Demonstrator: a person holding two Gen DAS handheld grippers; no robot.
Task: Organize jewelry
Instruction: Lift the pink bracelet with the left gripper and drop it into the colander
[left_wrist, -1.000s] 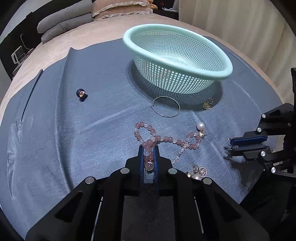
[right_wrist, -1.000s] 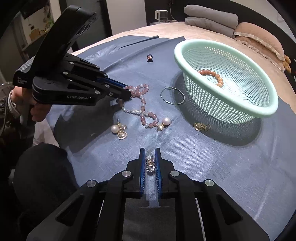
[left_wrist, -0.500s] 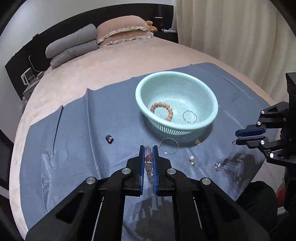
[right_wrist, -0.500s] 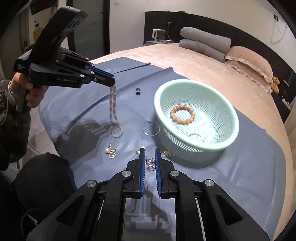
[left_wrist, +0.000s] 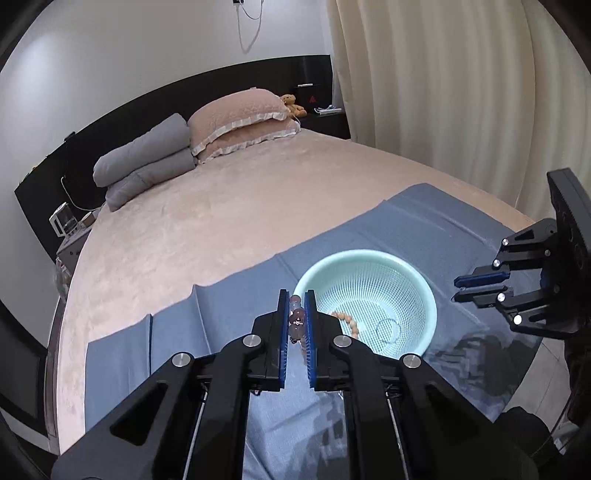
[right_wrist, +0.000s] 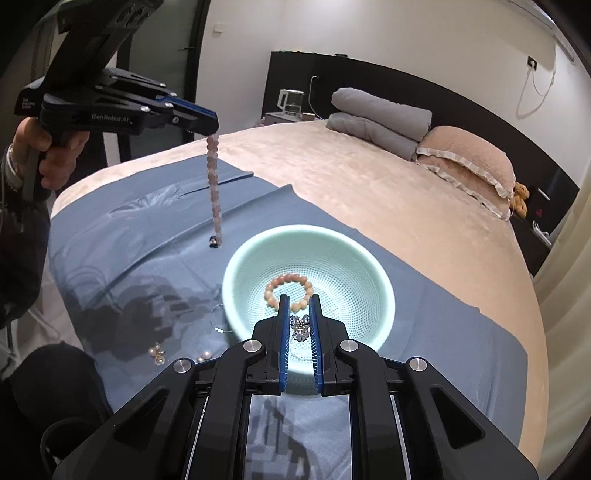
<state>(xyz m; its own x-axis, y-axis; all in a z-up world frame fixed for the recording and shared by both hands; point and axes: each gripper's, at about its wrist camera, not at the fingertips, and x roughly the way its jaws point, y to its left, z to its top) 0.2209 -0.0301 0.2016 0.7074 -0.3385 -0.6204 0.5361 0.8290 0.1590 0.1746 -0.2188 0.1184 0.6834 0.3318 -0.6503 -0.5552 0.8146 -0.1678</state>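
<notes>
My left gripper (left_wrist: 296, 314) is shut on a pink bead necklace (left_wrist: 295, 319), held high above the blue cloth; in the right wrist view the necklace (right_wrist: 214, 184) hangs straight down from it (right_wrist: 210, 127), left of the mint basket (right_wrist: 236, 266). My right gripper (right_wrist: 299, 321) is shut on a small silver jewel piece (right_wrist: 301, 328), above the basket's near rim. The basket (left_wrist: 424, 295) holds an orange bead bracelet (right_wrist: 288, 291) and a thin ring (left_wrist: 389, 326).
On the blue cloth (right_wrist: 110, 236) lie a dark bead (right_wrist: 212, 242), a wire hoop (right_wrist: 219, 319) and pearl earrings (right_wrist: 159, 352) (right_wrist: 205, 356) left of the basket. Pillows (right_wrist: 465, 162) and folded grey bedding (right_wrist: 376, 114) sit at the bed's head.
Both grippers have risen well above the bed. The left has lifted the pink necklace off the cloth so it hangs free. The right has moved its silver piece over the basket.
</notes>
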